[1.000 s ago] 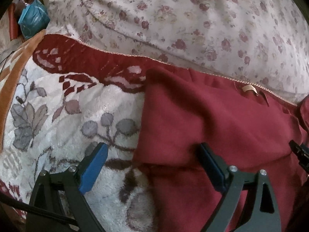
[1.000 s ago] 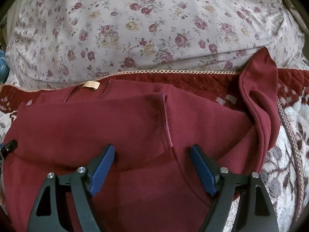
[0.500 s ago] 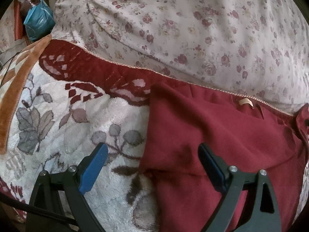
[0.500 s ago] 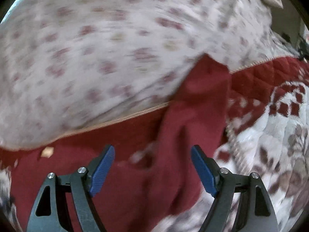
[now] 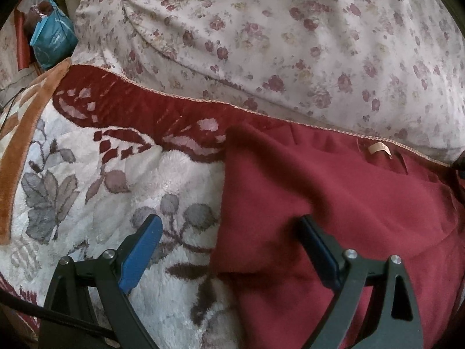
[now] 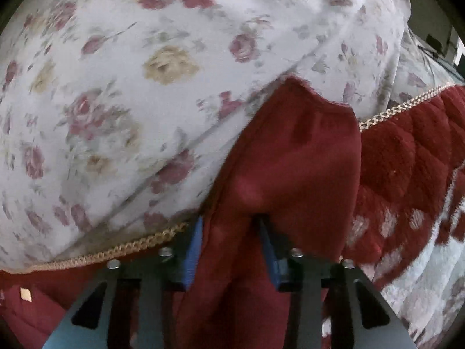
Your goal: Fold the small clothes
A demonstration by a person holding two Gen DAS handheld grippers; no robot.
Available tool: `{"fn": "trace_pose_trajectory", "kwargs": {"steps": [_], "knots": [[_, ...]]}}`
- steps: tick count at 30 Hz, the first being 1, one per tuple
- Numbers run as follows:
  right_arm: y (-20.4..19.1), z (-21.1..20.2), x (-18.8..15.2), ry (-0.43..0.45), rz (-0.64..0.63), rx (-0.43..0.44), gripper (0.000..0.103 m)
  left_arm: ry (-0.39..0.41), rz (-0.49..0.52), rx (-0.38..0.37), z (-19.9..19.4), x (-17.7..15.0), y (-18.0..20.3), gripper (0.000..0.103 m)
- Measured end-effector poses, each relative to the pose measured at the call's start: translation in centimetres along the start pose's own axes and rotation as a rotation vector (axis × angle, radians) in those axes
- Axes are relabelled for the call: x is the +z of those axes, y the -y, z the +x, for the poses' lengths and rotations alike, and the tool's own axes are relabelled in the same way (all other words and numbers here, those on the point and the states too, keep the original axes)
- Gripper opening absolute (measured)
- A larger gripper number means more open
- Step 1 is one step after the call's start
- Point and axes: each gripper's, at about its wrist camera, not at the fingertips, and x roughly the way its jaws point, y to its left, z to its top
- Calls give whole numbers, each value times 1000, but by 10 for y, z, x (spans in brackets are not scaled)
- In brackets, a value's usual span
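A dark red top (image 5: 334, 197) lies flat on a plush blanket (image 5: 87, 174), with a tan neck label (image 5: 379, 149) near its far edge. My left gripper (image 5: 229, 221) is open and hovers over the top's left edge, one finger above the blanket and the other above the cloth. In the right wrist view the top's sleeve (image 6: 296, 151) runs up against a flowered pillow (image 6: 116, 87). My right gripper (image 6: 229, 224) is closing, and the sleeve cloth is bunched between its blue pads (image 6: 193, 250).
The flowered pillow (image 5: 290, 43) bulges along the whole far side, just behind the blanket's braided hem. A blue bag (image 5: 53, 39) and clutter sit at the far left. White and grey leaf-patterned blanket stretches left of the top, and red quilted blanket (image 6: 407, 174) lies right of the sleeve.
My right gripper swung right from the top's body to the sleeve and narrowed from wide open until the cloth bunched between its pads. The left gripper stayed put and open.
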Motion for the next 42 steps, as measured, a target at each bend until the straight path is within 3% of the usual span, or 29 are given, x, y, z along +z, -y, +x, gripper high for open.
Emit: {"fn": "trace_pose_trajectory", "kwargs": {"steps": [1,2,5,9,16,19,22,25,27,31,33,37,42], "knots": [[3,-2,1,2,5,15,29,2,0,1,0,0,0,94],[5,-4,1,5,5,27,16,5,0,2,0,1,0,94],[15,-26,-4,35,45,130,15,20,-12,1,-5,1,-3,94],[4,-77,-15,93,-37,234,14,49,-44,-16,-15,4,-9,94],[-73,-184,-53,175,-271,518,14,99,-86,-56,-33,4,-15,94],[-135,-211,-91,134,-427,631,14,115,-104,-79,-39,5,-19,94],[-190,-209,-139,67,-561,698,14,117,-122,-106,-40,6,-23,94],[-231,-185,-190,-21,-668,681,17,108,-131,-145,-38,7,-24,93],[-249,-161,-214,-117,-697,655,28,101,-140,-183,-37,8,-24,93],[-218,-159,-219,-119,-610,671,46,103,-120,-226,-39,10,-15,94],[-180,-169,-209,-76,-554,660,68,110,-94,-234,-39,11,-6,94],[-93,-188,-183,60,-406,548,77,94,-50,-293,-38,15,15,94],[-21,-173,-160,62,-238,490,81,14,-57,-323,-18,22,40,94]]}}
